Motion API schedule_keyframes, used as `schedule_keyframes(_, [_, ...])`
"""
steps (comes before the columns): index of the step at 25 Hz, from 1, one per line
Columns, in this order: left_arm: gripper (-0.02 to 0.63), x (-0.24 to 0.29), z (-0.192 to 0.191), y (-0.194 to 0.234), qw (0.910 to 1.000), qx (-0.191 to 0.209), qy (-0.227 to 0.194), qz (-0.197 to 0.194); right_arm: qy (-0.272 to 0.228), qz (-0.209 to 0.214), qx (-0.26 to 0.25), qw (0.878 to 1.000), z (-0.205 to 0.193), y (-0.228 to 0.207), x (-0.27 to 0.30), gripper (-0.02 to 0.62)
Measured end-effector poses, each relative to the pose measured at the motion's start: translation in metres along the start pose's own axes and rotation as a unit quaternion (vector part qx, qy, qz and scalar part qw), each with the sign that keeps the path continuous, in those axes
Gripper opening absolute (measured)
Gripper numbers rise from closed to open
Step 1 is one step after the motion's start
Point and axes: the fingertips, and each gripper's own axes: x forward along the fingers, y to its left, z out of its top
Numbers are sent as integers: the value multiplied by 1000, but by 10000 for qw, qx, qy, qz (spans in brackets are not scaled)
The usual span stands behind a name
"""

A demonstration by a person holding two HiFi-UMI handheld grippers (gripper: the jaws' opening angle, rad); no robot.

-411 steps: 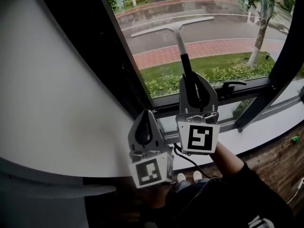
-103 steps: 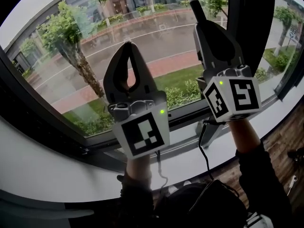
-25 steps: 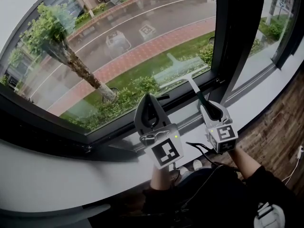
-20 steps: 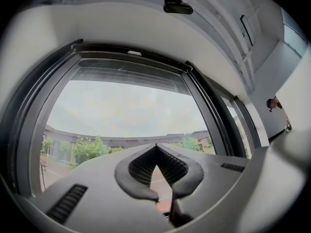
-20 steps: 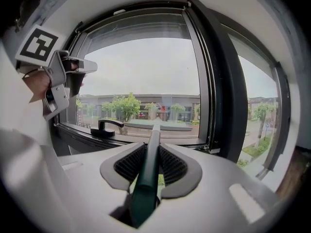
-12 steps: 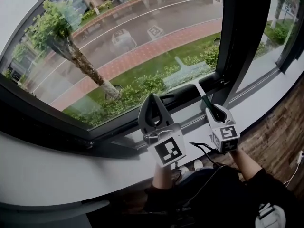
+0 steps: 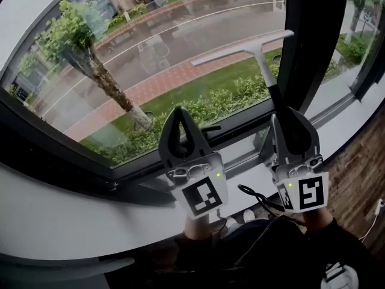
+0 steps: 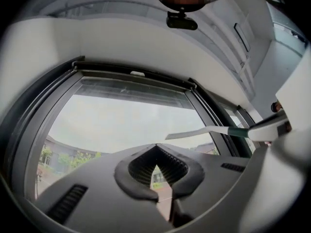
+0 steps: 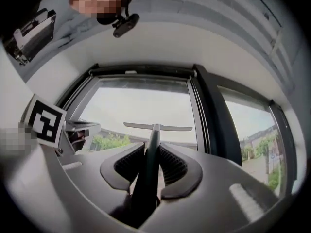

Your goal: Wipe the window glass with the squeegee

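Location: a large window with a dark frame (image 7: 307,41) set above a white sill (image 7: 60,221). A strip of wooden floor (image 7: 364,155) shows at the right. Through the window glass (image 7: 150,53) are a tree (image 7: 78,35), a wet road (image 7: 198,23), a brick-paved path and a hedge along a grass strip.

Right hand-held gripper (image 7: 287,120): raised in front of the lower right part of the pane. Its own view shows both jaws closed tight on the dark handle of the squeegee (image 7: 240,50), which runs up between them (image 9: 150,147).

Squeegee: the handle rises from the jaws to a pale neck and a long pale blade. The blade lies across the upper right area of the pane, tilted, with its right end higher and close to the dark vertical post of the frame. In the right gripper view the blade (image 9: 157,126) sits level before the bright glass. Contact between blade and glass cannot be confirmed.

Left hand-held gripper (image 7: 178,112): held upright just beside the right one, near the bottom edge of the pane. Its jaws are brought together at the tips with nothing between them (image 8: 155,149). The squeegee blade (image 8: 204,131) appears to its right in that view.

A black cable (image 7: 252,194) loops between the two grippers, below the sill edge.
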Motion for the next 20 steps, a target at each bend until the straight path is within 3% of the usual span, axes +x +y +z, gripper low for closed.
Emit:
schedule_keyframes(5, [0, 29, 87, 4, 9931, 436, -1083, -137, -1300, 140, -42, 9914, 98, 10, 40, 97])
schedule_keyframes(10, [0, 29, 143, 6, 9798, 488, -1932, -174, -1975, 53, 102, 9802, 140, 18, 54, 97])
schedule_keyframes(15, [0, 25, 153, -2, 9751, 617, -2119, -216, -2128, 147, 82, 9770, 150, 22, 57, 97])
schedule_keyframes(20, [0, 26, 150, 3, 9762, 605, -2078, -113, -2169, 239, 16, 9759, 150, 25, 61, 95])
